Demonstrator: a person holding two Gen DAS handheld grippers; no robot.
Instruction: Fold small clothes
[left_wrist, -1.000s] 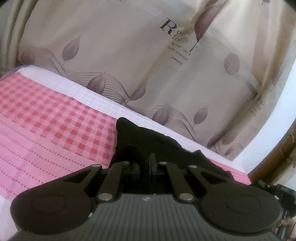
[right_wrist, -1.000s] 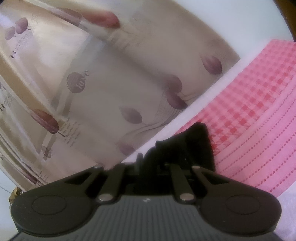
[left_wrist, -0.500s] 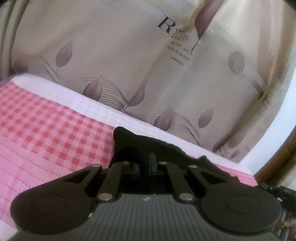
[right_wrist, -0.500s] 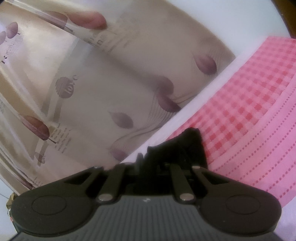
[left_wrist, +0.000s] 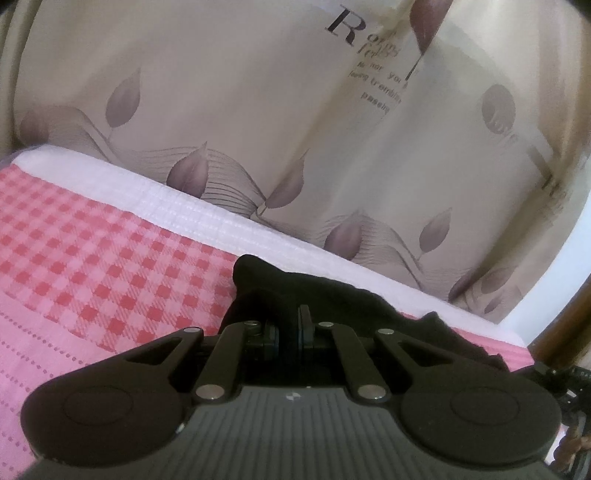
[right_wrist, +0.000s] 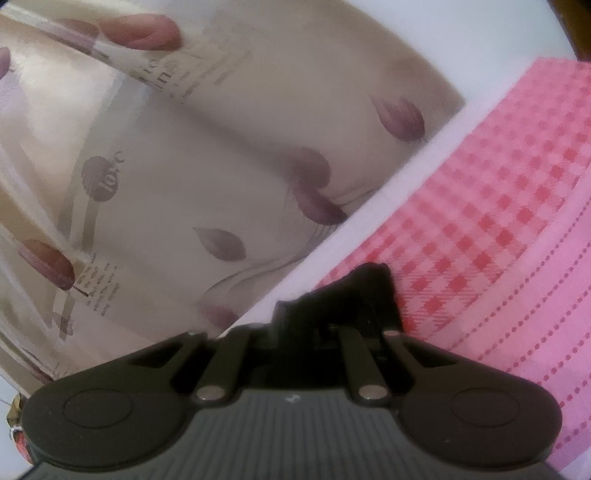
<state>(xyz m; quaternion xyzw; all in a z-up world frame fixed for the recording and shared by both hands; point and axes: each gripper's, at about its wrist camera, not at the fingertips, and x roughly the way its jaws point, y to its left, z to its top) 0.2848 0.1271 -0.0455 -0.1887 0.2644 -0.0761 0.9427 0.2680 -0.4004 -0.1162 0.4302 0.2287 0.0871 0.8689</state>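
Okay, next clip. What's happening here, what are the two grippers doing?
A person is folding a small black garment over a bed with a pink checked sheet. Both handheld grippers are clamped on the dark cloth: the left gripper pinches one bunched edge, the right gripper another. A leaf-patterned curtain hangs behind the bed. How much of the fold is done cannot be told, as most of the cloth is hidden behind the grippers.

Matt black cloth garment, woven pink checked bedspread, faintly glossy leaf-print curtain, ribbed matt plastic tongs.
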